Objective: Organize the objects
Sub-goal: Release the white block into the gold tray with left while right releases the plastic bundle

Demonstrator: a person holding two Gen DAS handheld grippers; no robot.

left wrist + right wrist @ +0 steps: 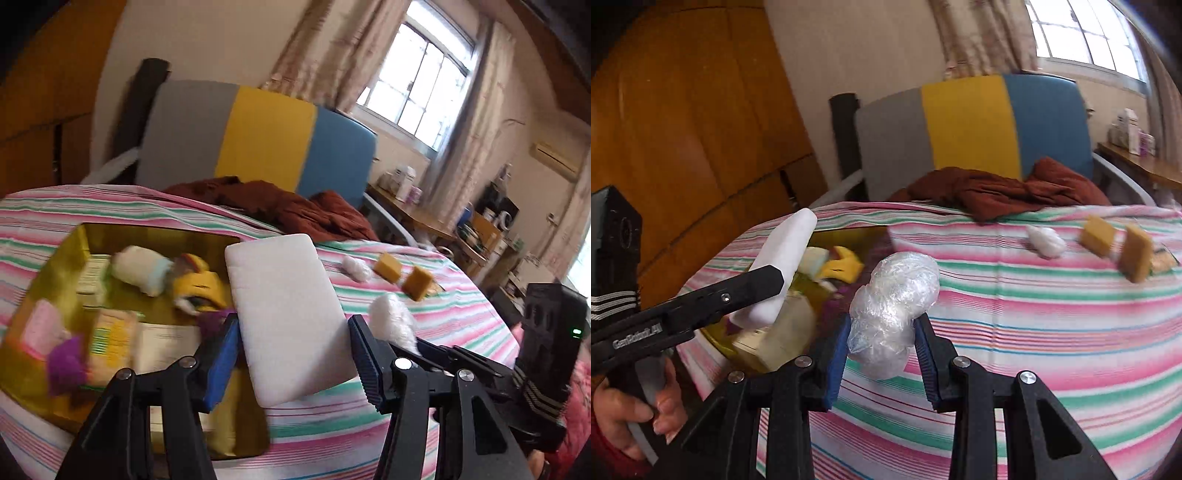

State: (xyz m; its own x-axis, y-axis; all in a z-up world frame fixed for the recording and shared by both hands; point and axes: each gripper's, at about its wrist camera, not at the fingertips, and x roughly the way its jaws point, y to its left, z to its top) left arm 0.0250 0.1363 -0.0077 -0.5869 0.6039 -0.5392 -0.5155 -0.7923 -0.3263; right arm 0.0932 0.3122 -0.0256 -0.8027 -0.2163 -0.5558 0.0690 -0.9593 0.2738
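Note:
My left gripper [293, 321] is shut on a white foam block [284, 306], held tilted above the near edge of a gold box [66, 254]. The box sits on the striped bed and holds several soft toys and packets. My right gripper [884, 319] is shut on a crumpled ball of clear plastic wrap [894, 314], just right of the box [846, 236]. In the right wrist view the left gripper [772, 280] with the block [786, 254] is over the box. Two tan sponges [1099, 230] [1134, 253] and a white wad [1047, 240] lie farther back on the bed.
A red-brown cloth [295, 210] is bunched by the grey, yellow and blue headboard [266, 136]. A wooden wardrobe [683, 129] stands to the left and a cluttered desk [413, 210] under the window. A person's hand [631, 417] grips the left handle.

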